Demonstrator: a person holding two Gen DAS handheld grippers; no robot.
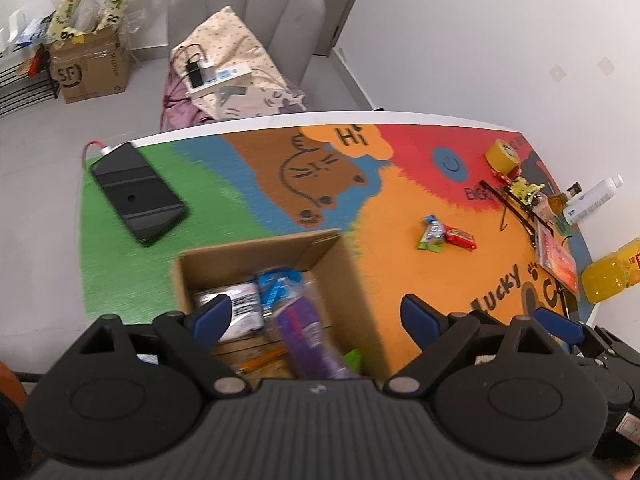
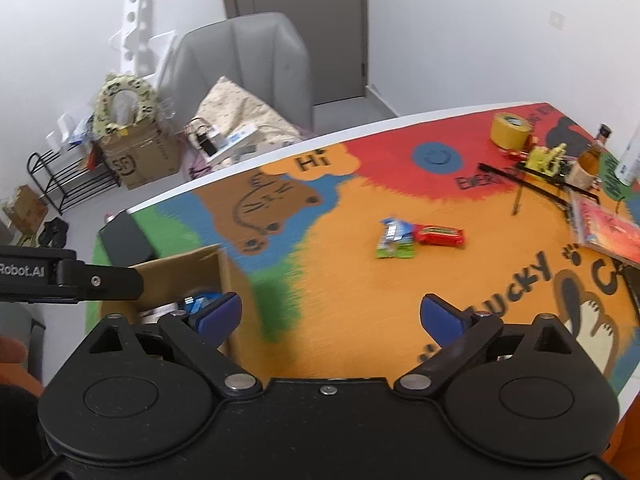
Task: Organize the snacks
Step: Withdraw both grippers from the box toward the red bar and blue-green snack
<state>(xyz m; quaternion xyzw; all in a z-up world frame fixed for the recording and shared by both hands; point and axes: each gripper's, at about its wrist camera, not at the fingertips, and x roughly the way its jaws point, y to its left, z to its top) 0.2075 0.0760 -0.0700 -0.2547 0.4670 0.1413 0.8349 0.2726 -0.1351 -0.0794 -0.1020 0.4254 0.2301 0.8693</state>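
While several packets already lie in the cardboard box (image 1: 256, 264) near the surface's green corner, the job looks mostly done but not finished: two snacks remain out on the orange middle of the surface (image 2: 340, 320), well apart from the box. One is a red wrapper (image 2: 440, 236), glossy and flat; touching it lies a blue-and-green packet (image 2: 394, 240), crinkled. Inside the box a purple packet (image 1: 308, 332) and a blue one (image 1: 278, 284) show, blurred. Both the left tongs (image 1: 316, 312) and the right tongs (image 2: 330, 312) stand wide apart, holding nothing.
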